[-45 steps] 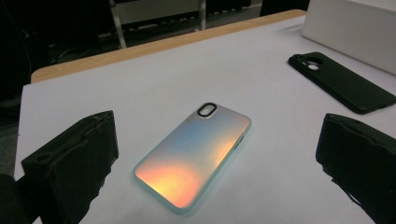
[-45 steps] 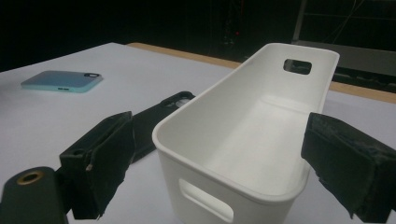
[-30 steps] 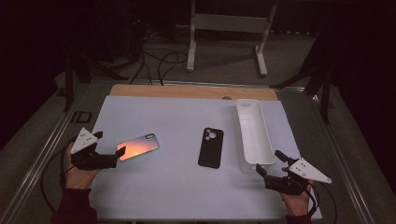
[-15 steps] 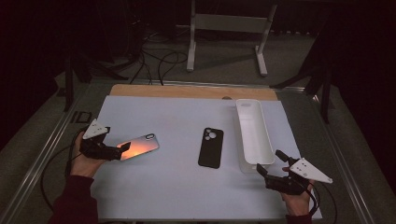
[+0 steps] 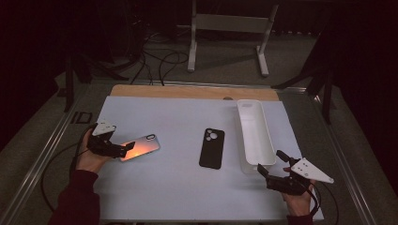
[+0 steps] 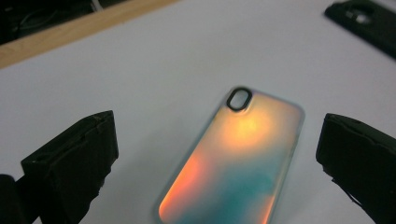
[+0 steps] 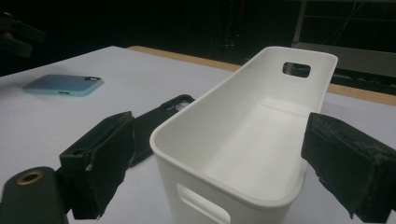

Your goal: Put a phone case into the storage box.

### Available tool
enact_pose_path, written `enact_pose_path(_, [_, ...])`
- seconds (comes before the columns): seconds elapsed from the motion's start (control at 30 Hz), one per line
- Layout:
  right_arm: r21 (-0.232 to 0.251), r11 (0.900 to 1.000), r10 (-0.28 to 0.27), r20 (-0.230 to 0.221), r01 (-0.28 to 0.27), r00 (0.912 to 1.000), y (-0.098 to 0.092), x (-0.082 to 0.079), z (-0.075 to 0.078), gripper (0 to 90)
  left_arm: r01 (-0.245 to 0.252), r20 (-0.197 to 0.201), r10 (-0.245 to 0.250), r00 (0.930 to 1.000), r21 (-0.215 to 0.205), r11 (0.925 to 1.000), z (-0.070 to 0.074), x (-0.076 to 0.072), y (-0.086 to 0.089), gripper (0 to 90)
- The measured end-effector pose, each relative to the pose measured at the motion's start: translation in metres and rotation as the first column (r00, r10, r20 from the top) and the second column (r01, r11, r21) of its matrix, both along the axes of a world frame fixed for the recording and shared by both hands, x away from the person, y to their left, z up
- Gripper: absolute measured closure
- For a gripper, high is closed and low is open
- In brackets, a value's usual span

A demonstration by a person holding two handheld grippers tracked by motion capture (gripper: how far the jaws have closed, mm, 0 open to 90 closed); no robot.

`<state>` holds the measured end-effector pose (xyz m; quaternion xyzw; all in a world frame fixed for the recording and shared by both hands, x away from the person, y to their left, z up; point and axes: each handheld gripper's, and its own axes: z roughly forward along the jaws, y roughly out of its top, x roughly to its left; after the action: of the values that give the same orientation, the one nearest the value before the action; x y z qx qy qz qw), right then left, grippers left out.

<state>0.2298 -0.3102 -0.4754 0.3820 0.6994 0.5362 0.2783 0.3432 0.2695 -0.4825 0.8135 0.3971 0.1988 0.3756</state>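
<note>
The iridescent phone case (image 5: 141, 148) lies flat on the white table cover (image 5: 178, 117), well to the left of the black phone case (image 5: 212, 147), which serves as the landmark at the cover's middle. The left gripper (image 5: 123, 149) is at the iridescent case's near end, its jaws spread wide on either side of it; in the left gripper view the case (image 6: 238, 158) sits in the gap with cover showing between it and each jaw, so nothing is pinched. That view shows the case's orange-to-teal sheen and its oval camera cutout, which the high view blurs into a glow; its lower end is cut off by the frame edge.

Just right of the black case stands the long white bin (image 5: 255, 131). The right gripper (image 5: 272, 168) is at the bin's near end, jaws spread apart. The right gripper view shows the bin (image 7: 261, 135) empty inside, with a slot in its far wall and another in its near wall. It shows the black case (image 7: 159, 123) partly hidden behind a jaw and the bin. From that low angle the iridescent case (image 7: 63, 85) looks plain teal.
</note>
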Motion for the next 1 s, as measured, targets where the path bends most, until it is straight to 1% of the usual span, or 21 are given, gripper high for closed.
enact_pose_path(0.2, [0.000,1.000,-0.001,0.000,0.001,1.0000,0.000,0.001,0.000,9.5,0.006,-0.030,-0.006,0.9995,0.007,1.0000,-0.007,0.006,-0.001,0.0])
enact_pose_path(0.3, [0.001,1.000,-0.001,0.000,0.001,1.0000,0.000,0.000,0.000,9.5,0.023,-0.046,-0.023,0.9987,0.007,0.9997,-0.011,0.009,-0.003,0.0])
enact_pose_path(0.5, [0.000,1.000,-0.002,0.002,0.002,1.0000,0.000,0.000,0.001,9.5,0.048,-0.088,-0.046,0.9951,0.026,0.9985,-0.022,0.014,-0.009,0.0])
enact_pose_path(0.53, [0.001,1.000,-0.002,0.001,0.002,1.0000,0.000,0.000,0.000,9.5,0.051,-0.091,-0.048,0.9947,0.036,0.9980,-0.023,0.014,-0.010,0.0])
enact_pose_path(0.6, [-0.001,1.000,-0.002,0.001,0.002,1.0000,0.000,0.000,0.000,9.5,0.050,-0.092,-0.046,0.9947,0.037,0.9981,-0.024,0.015,-0.011,0.0])
enact_pose_path(0.63, [0.000,1.000,-0.002,0.001,0.002,1.0000,0.000,0.000,0.000,9.5,0.055,-0.098,-0.050,0.9940,0.044,0.9975,-0.027,0.016,-0.013,0.0])
enact_pose_path(0.87, [-0.003,1.000,-0.003,0.002,0.003,1.0000,0.000,0.000,0.001,9.5,0.070,-0.123,-0.062,0.9905,0.056,0.9960,-0.034,0.019,-0.015,0.0])
enact_pose_path(0.93, [-0.002,1.000,-0.003,0.002,0.003,1.0000,0.000,0.001,0.001,9.5,0.081,-0.133,-0.077,0.9882,0.030,0.9962,-0.035,0.019,-0.015,0.0])
enact_pose_path(0.97, [-0.002,1.000,-0.003,0.002,0.003,1.0000,0.000,0.001,0.001,9.5,0.083,-0.131,-0.079,0.9882,0.024,0.9963,-0.035,0.019,-0.016,0.0])
enact_pose_path(1.0, [-0.005,1.000,-0.004,0.000,0.004,1.0000,0.000,0.000,0.001,9.5,0.086,-0.131,-0.082,0.9880,0.029,0.9959,-0.035,0.020,-0.017,0.0])
